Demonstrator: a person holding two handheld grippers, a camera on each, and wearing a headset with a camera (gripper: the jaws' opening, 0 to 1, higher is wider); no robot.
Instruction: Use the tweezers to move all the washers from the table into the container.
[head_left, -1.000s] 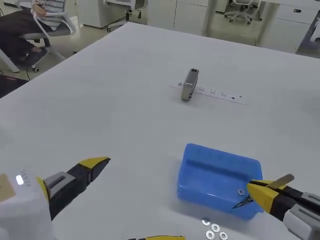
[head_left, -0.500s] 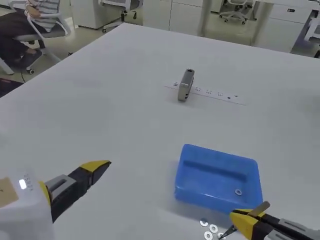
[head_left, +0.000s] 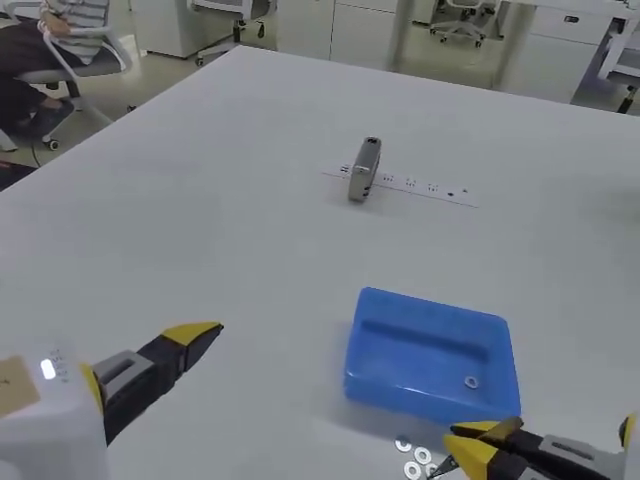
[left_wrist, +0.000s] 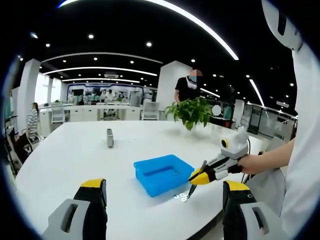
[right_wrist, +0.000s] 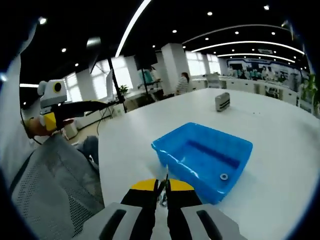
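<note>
A blue container (head_left: 430, 345) stands near the table's front edge with one washer (head_left: 470, 381) lying in it. A small cluster of washers (head_left: 411, 456) lies on the table just in front of it. My right gripper (head_left: 482, 443) is shut on the tweezers (head_left: 445, 465), whose tips hang close beside the cluster. In the right gripper view the tweezers (right_wrist: 165, 181) stick out between the shut jaws toward the container (right_wrist: 205, 152). My left gripper (left_wrist: 165, 192) stands wide open with nothing in it, well left of the container (left_wrist: 161, 172).
A small grey metal block (head_left: 362, 170) stands upright at mid-table beside a flush socket strip (head_left: 420, 186). Office chairs and a seated person are beyond the table's far left edge. A person stands behind a potted plant (left_wrist: 192, 111).
My right gripper has moved with the tweezers from above the container's front corner down to the washers on the table in front of it. The left gripper has stayed put.
</note>
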